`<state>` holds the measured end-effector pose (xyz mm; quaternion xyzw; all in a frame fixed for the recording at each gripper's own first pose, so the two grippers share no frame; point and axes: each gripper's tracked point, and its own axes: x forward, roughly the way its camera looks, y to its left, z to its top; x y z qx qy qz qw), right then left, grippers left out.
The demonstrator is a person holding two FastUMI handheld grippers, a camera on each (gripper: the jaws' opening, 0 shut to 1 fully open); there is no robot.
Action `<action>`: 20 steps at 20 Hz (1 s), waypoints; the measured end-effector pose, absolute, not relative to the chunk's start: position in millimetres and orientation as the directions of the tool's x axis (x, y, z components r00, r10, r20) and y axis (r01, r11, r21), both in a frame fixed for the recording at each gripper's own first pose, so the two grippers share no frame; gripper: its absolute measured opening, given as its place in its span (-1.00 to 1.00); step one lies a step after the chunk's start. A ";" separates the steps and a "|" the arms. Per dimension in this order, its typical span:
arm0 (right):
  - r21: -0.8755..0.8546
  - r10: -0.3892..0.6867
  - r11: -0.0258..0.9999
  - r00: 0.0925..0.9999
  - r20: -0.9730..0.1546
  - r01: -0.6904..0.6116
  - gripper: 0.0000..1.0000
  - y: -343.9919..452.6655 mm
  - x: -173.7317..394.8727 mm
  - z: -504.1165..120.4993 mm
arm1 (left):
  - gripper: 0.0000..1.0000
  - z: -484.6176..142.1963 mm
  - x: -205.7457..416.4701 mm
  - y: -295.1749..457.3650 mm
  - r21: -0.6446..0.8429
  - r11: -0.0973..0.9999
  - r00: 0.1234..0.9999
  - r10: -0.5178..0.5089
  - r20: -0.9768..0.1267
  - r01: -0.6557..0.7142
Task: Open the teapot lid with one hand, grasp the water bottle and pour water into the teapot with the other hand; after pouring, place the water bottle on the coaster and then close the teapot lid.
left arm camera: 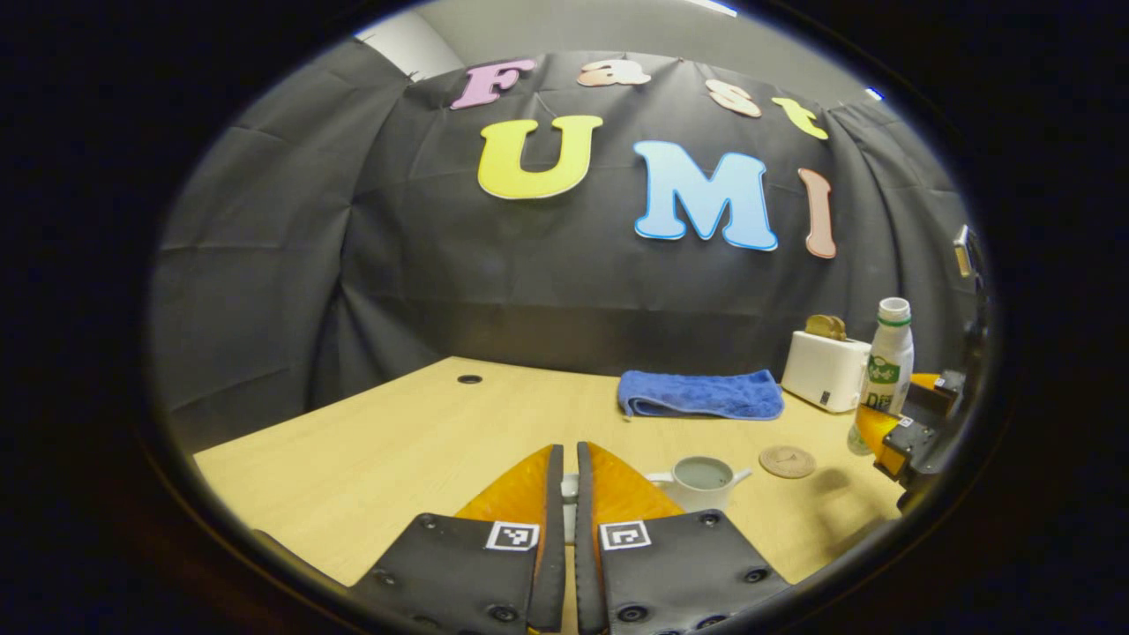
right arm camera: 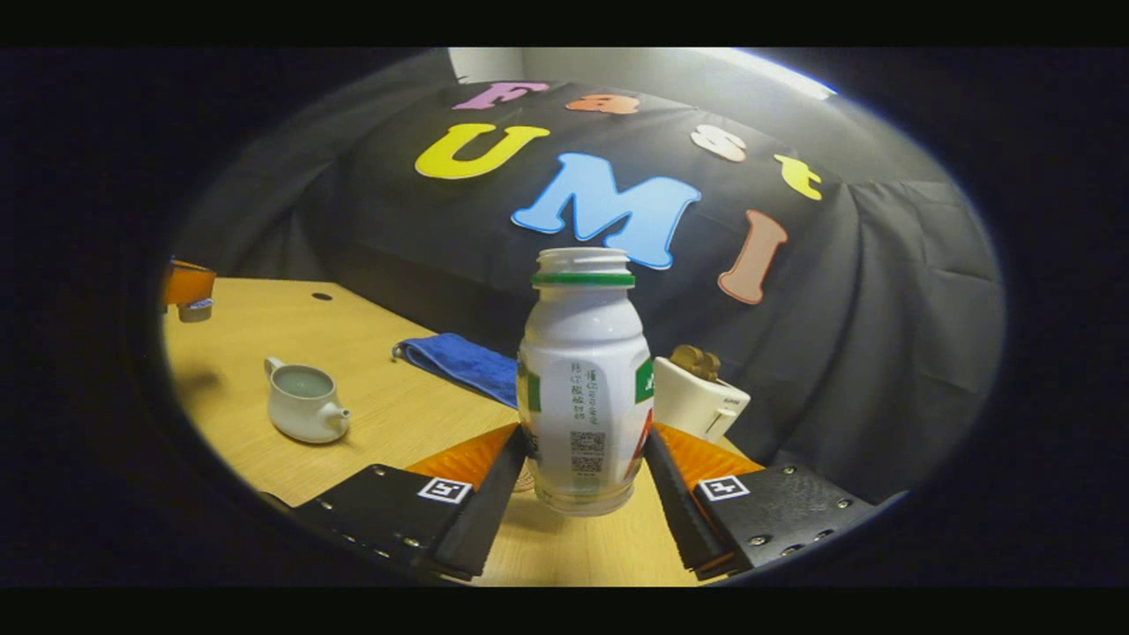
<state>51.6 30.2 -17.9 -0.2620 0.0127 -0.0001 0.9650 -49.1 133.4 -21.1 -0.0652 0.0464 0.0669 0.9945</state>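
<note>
in the right gripper view the right gripper (right arm camera: 584, 459) has its two fingers spread wide around a white water bottle (right arm camera: 582, 388), one finger pressing on each side of the lower body. the bottle is upright, its cap is off, and a green ring runs round the neck. its base looks a little above the wooden table (right arm camera: 379, 414), though i cannot tell for sure whether it touches. to the left stands a small white teapot (right arm camera: 304, 404), lid off, with liquid showing inside and its spout pointing right. behind the bottle lie a folded blue towel (right arm camera: 459, 362) and a white toaster (right arm camera: 701, 397) with bread in it. at the far left edge the left gripper (right arm camera: 188, 291) hangs above the table with something small and pale at its tips, probably the teapot lid

in the left gripper view the left gripper's fingers (left arm camera: 554, 494) are nearly closed, with a small white object pinched in the narrow gap between them; it is too hidden to name with certainty. just beyond them sits the open teapot, and near it to the right a round coaster (left arm camera: 787, 461) lies bare on the table. the bottle stands further right, held in the other gripper
</note>
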 end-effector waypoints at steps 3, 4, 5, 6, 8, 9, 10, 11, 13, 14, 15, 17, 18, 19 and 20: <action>-0.614 -0.018 0.789 1.000 -0.006 0.011 0.57 35.7 57.4 -9.7 | -0.70 -23.4 -50.7 137.9 -0.130 0.981 0.986 0.133 -0.101 -0.145; -0.645 -0.017 0.764 1.000 -0.005 0.010 0.57 39.2 59.3 -8.5 | -0.70 -23.9 -51.7 140.0 -0.130 0.980 0.985 0.135 -0.103 -0.148; -0.674 -0.017 0.739 1.000 -0.004 0.009 0.57 42.0 61.8 -9.0 | -0.70 -25.6 -51.9 142.0 -0.130 0.980 0.985 0.138 -0.106 -0.152; -0.702 -0.013 0.712 1.000 -0.004 0.006 0.57 45.3 63.4 -8.9 | -0.70 -26.4 -52.3 144.8 -0.130 0.979 0.984 0.142 -0.110 -0.156; -0.746 -0.005 0.666 1.000 -0.008 -0.003 0.57 53.0 68.3 -11.3 | -0.70 -28.4 -53.1 148.9 -0.129 0.978 0.982 0.150 -0.112 -0.164; -0.765 -0.004 0.643 1.000 -0.016 -0.009 0.57 55.5 69.8 -13.9 | -0.70 -28.7 -53.4 151.7 -0.127 0.977 0.981 0.154 -0.114 -0.169; -0.781 -0.001 0.624 1.000 -0.022 -0.017 0.57 59.3 71.2 -15.9 | -0.70 -29.9 -53.7 154.2 -0.127 0.977 0.981 0.159 -0.114 -0.173; -0.800 -0.002 0.600 1.000 -0.029 -0.023 0.57 61.6 72.4 -18.8 | -0.70 -29.6 -54.2 155.0 -0.128 0.976 0.980 0.162 -0.115 -0.176; -0.842 -0.003 0.539 0.999 -0.032 -0.025 0.57 66.2 72.6 -21.6 | -0.70 -30.3 -55.7 159.6 -0.130 0.975 0.979 0.167 -0.117 -0.182; -0.861 -0.004 0.508 1.000 -0.028 -0.022 0.58 68.8 71.8 -22.3 | -0.70 -30.8 -56.5 162.0 -0.132 0.974 0.979 0.169 -0.117 -0.184; -0.876 0.001 0.481 1.000 -0.024 -0.021 0.58 71.6 72.5 -24.3 | -0.70 -30.8 -56.9 162.7 -0.135 0.974 0.979 0.169 -0.117 -0.185; -0.905 0.007 0.425 1.000 -0.015 -0.016 0.57 77.4 71.1 -28.3 | -0.70 -29.8 -57.9 164.4 -0.139 0.973 0.978 0.171 -0.116 -0.186; -0.919 0.010 0.393 1.000 -0.007 -0.010 0.57 80.2 71.3 -29.3 | -0.70 -30.4 -58.7 164.7 -0.140 0.972 0.979 0.171 -0.115 -0.186; -0.933 0.014 0.360 1.000 -0.001 -0.006 0.57 83.1 71.1 -31.1 | -0.70 -29.9 -58.8 165.0 -0.142 0.972 0.979 0.171 -0.115 -0.186; -0.945 0.016 0.328 1.000 0.004 -0.002 0.57 85.8 71.7 -32.8 | -0.70 -29.6 -59.6 166.4 -0.143 0.972 0.979 0.171 -0.114 -0.187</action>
